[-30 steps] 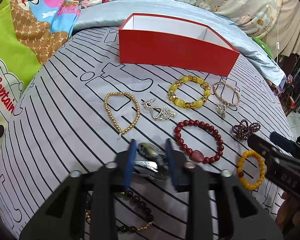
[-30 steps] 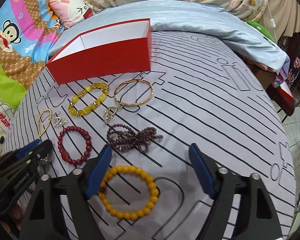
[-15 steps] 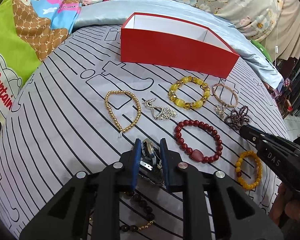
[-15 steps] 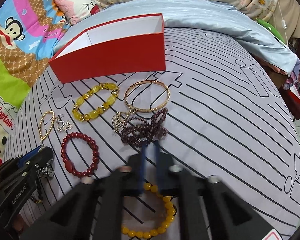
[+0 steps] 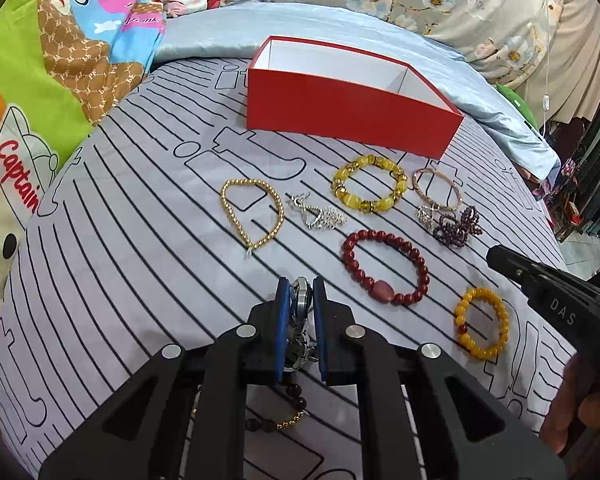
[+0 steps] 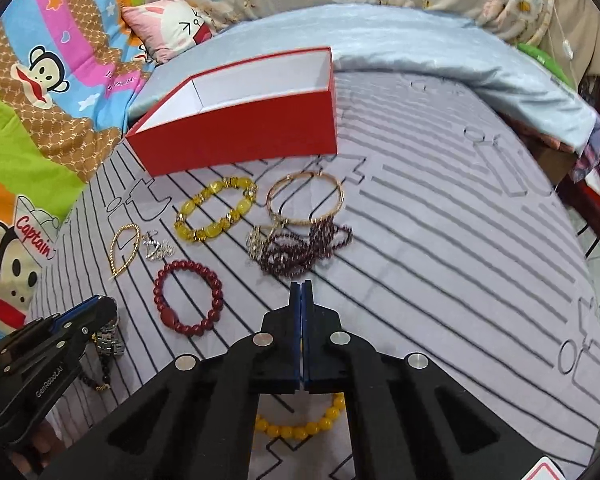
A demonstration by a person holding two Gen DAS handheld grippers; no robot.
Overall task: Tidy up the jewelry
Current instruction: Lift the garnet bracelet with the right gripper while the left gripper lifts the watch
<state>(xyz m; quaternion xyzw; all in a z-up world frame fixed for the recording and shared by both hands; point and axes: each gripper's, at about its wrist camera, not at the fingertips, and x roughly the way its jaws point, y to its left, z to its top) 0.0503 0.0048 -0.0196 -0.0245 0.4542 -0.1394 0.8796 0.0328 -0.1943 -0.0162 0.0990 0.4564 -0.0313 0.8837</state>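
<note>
At lower centre, the left gripper [image 5: 300, 292] clamps a silver watch [image 5: 301, 308], its band mostly hidden between the fingers. The right gripper [image 6: 301, 292] is pressed shut on nothing, its body covering half the amber bracelet [image 6: 300, 424]. The red box [image 5: 352, 108] sits upper centre on the bed [image 5: 140, 240].

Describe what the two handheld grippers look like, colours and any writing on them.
Both are matte black plastic with blue finger pads and round silver screws. The left gripper shows white "GenRobot.AI" lettering on its side in the right wrist view; the right gripper shows "DAS" in the left wrist view. No cables or sleeves are visible.
</note>
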